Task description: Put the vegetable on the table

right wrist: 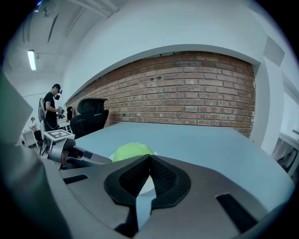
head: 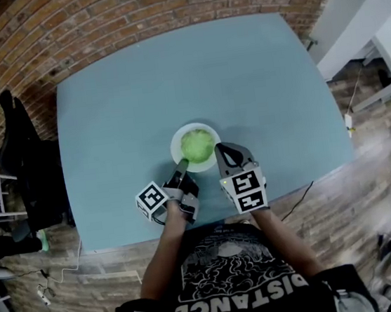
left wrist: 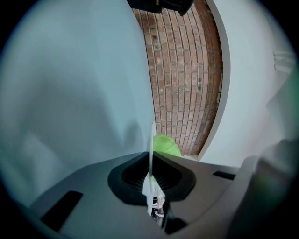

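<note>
Green vegetable (head: 197,144) sits on a white plate (head: 175,149) on the blue table (head: 172,77). The left gripper (head: 182,166) jaws pinch the plate's near rim. The right gripper (head: 223,148) jaws are pressed together, empty, just beside the plate

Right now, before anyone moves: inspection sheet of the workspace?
surface: blue table
job's things: vegetable on the plate, not yet on the table
clutter: nothing seen
grippers: left gripper shut on the plate's rim; right gripper shut, nothing between its jaws, beside the plate
cables: cable by the table's near edge
surroundings: brick wall, chair, person far off
</note>
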